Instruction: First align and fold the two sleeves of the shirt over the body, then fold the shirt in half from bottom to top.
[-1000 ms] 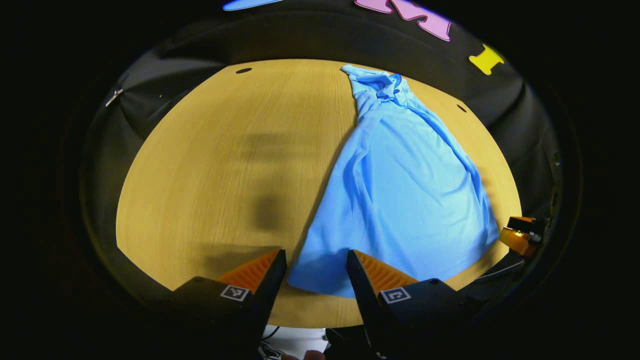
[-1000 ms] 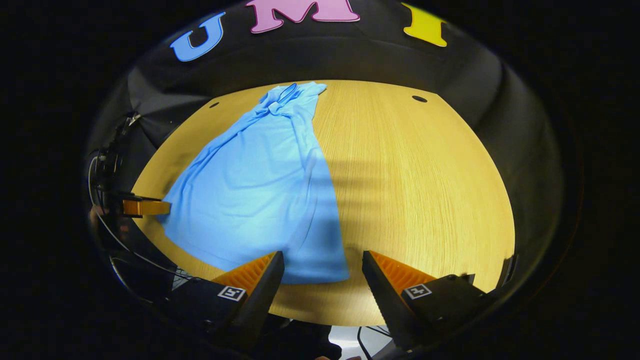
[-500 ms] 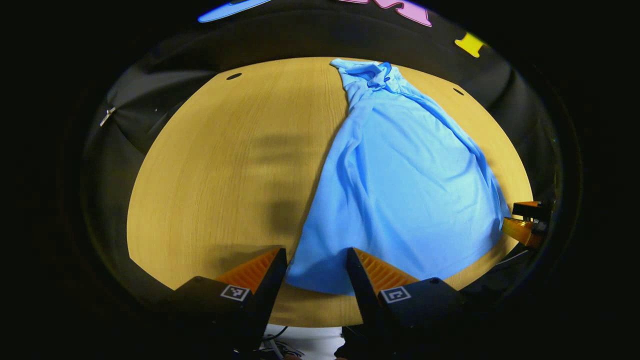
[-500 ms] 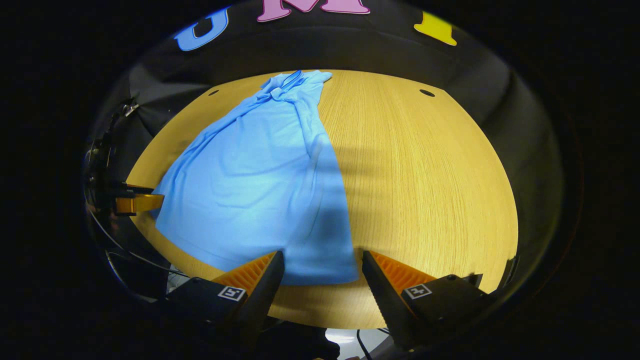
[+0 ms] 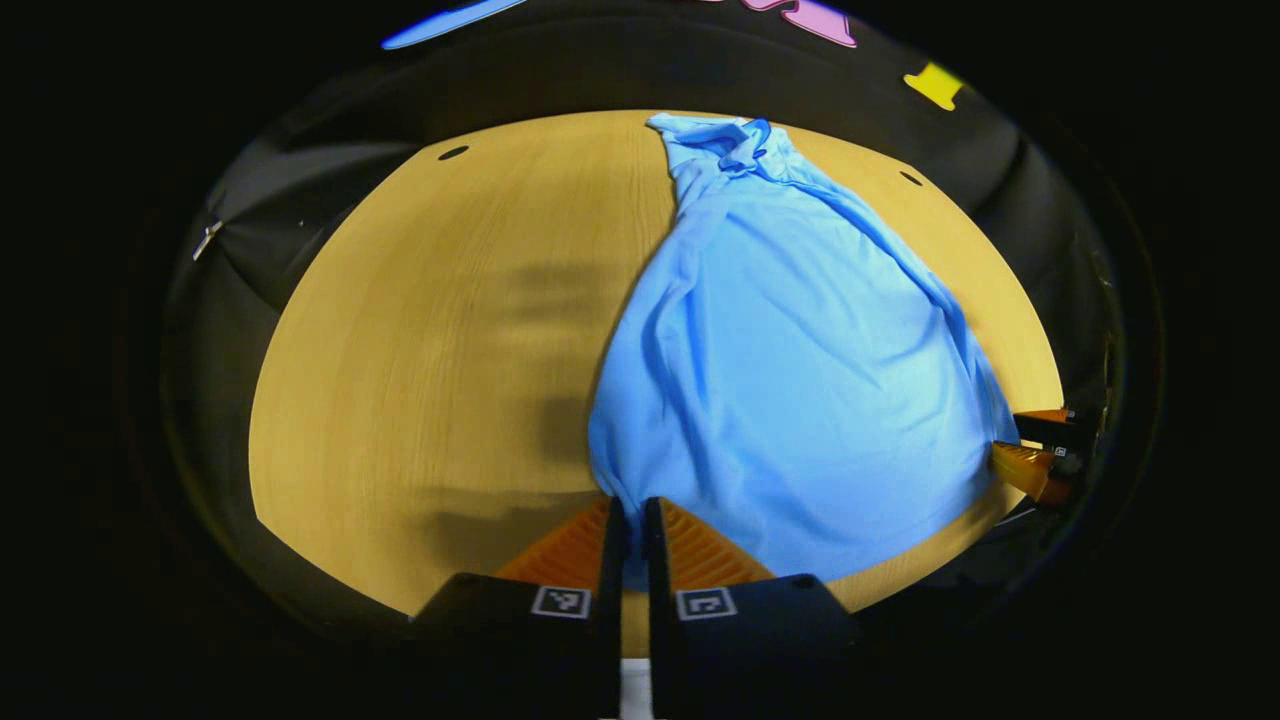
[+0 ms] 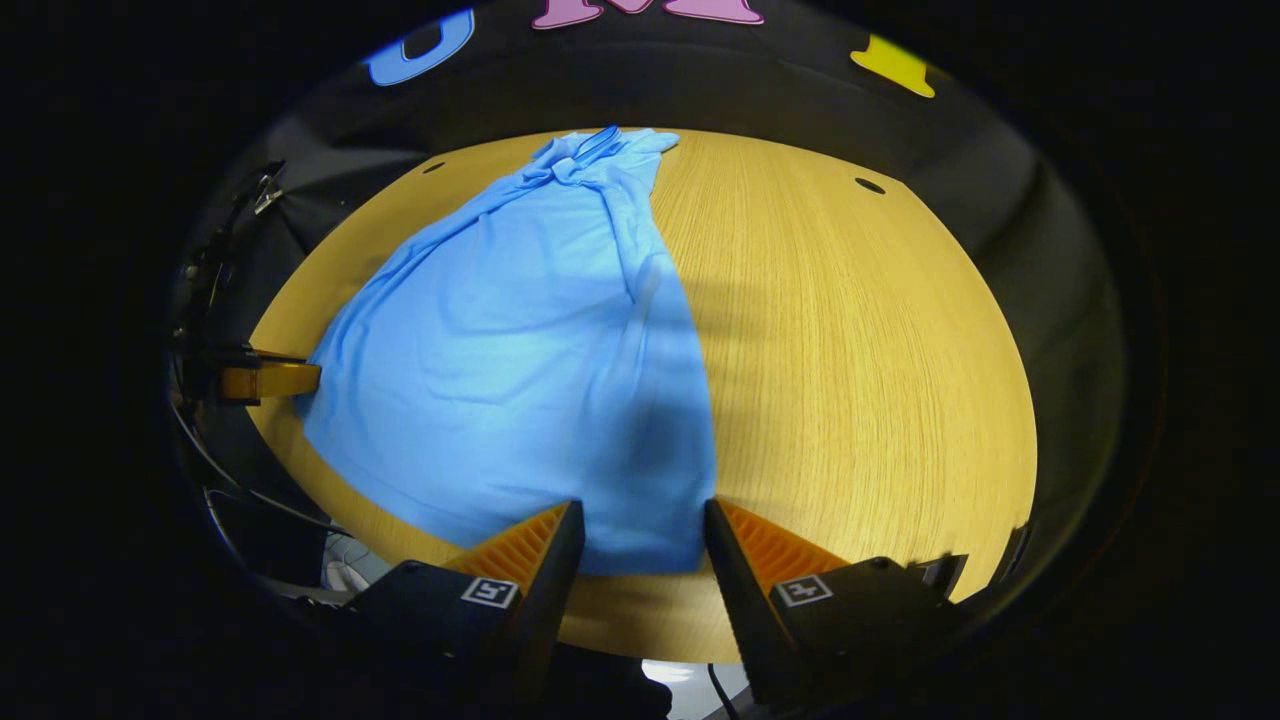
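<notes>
A light blue shirt (image 5: 800, 360) lies lengthwise on the wooden table (image 5: 420, 340), collar at the far end, hem towards me, sleeves folded in over the body. My left gripper (image 5: 630, 525) is shut on the hem's near left corner, with cloth pinched between its fingers. In the right gripper view the same shirt (image 6: 520, 350) spreads left of centre. My right gripper (image 6: 637, 525) is open, its fingers straddling the hem's near right corner. The left gripper's fingers (image 6: 268, 380) show at the shirt's left edge there, and the right gripper's fingers (image 5: 1035, 450) appear at the shirt's right edge in the left gripper view.
The round-looking table has small dark holes near its far edge (image 5: 453, 153) (image 6: 869, 186). Bare wood lies left of the shirt in the left gripper view and right of it (image 6: 880, 360) in the right gripper view. Black cloth walls surround the table.
My left gripper has closed onto the hem corner; it was open half a second ago. Both grippers have moved forward and lower towards the hem. The right gripper's jaws have narrowed a little.
</notes>
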Demonstrator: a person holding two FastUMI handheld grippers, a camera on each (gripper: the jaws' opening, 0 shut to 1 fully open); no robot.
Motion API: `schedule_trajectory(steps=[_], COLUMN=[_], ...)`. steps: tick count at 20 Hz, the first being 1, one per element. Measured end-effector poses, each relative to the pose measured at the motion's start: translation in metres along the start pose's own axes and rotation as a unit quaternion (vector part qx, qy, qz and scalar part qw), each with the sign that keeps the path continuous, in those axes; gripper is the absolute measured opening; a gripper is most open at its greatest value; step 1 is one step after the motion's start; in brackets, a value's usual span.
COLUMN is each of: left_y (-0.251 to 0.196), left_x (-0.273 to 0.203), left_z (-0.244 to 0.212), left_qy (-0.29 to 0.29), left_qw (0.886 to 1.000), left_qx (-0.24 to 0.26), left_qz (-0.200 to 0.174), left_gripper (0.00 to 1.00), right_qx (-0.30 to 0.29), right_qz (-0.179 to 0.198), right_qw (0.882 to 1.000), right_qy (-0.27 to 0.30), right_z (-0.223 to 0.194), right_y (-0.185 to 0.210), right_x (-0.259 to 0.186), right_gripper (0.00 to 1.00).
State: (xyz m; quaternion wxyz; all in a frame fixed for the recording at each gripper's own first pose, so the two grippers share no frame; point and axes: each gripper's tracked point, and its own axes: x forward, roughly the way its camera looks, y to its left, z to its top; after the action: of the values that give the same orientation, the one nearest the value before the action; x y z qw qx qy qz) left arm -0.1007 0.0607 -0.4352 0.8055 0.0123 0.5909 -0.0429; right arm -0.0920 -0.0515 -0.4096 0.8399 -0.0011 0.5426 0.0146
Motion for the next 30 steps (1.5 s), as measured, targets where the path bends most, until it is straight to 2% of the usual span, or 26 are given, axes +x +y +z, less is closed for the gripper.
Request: schedule_trajectory(steps=[2, 5, 7, 12, 16, 20, 26, 27, 28, 30], left_y=[-0.001, 0.0, 0.0, -0.007, -0.006, 0.004, 0.015, 0.016, 0.017, 0.026], left_x=[-0.001, -0.001, 0.0, -0.011, -0.039, -0.042, -0.027, -0.023, -0.018, -0.007], left_z=[0.001, 0.001, 0.002, 0.016, 0.071, 0.142, 0.246, 0.263, 0.277, 0.307], left_qy=[-0.005, -0.011, -0.011, -0.027, -0.084, -0.131, -0.182, -0.188, -0.194, -0.208], left_qw=[1.0, 1.0, 1.0, 0.997, 0.988, 0.984, 0.975, 0.974, 0.973, 0.971], left_qx=[-0.003, -0.016, -0.026, -0.065, -0.103, -0.095, -0.106, -0.109, -0.109, -0.104], left_qz=[0.005, -0.004, -0.008, -0.042, -0.077, -0.074, -0.064, -0.063, -0.061, -0.048], left_gripper=[0.07, 0.06, 0.06, 0.06, 0.06, 0.06, 0.06, 0.01, 0.06, 0.06], right_qx=[0.005, 0.037, 0.045, 0.077, 0.08, 0.097, 0.102, 0.106, 0.109, 0.112], right_qz=[0.006, 0.019, 0.035, 0.051, 0.054, 0.059, 0.038, 0.037, 0.036, 0.033], right_qw=[1.0, 0.999, 0.998, 0.995, 0.992, 0.984, 0.976, 0.975, 0.974, 0.972], right_qy=[-0.001, -0.011, -0.015, -0.033, -0.083, -0.138, -0.187, -0.193, -0.198, -0.205], right_z=[0.003, 0.009, 0.011, 0.023, 0.072, 0.145, 0.242, 0.256, 0.268, 0.292], right_y=[0.004, 0.009, 0.013, 0.008, 0.004, -0.003, -0.036, -0.04, -0.044, -0.051], right_x=[0.003, 0.004, 0.006, -0.003, -0.017, -0.015, 0.008, 0.014, 0.022, 0.037], right_gripper=[0.53, 0.11, 0.05, 0.05, 0.05, 0.05, 0.05, 0.05, 0.05, 0.05])
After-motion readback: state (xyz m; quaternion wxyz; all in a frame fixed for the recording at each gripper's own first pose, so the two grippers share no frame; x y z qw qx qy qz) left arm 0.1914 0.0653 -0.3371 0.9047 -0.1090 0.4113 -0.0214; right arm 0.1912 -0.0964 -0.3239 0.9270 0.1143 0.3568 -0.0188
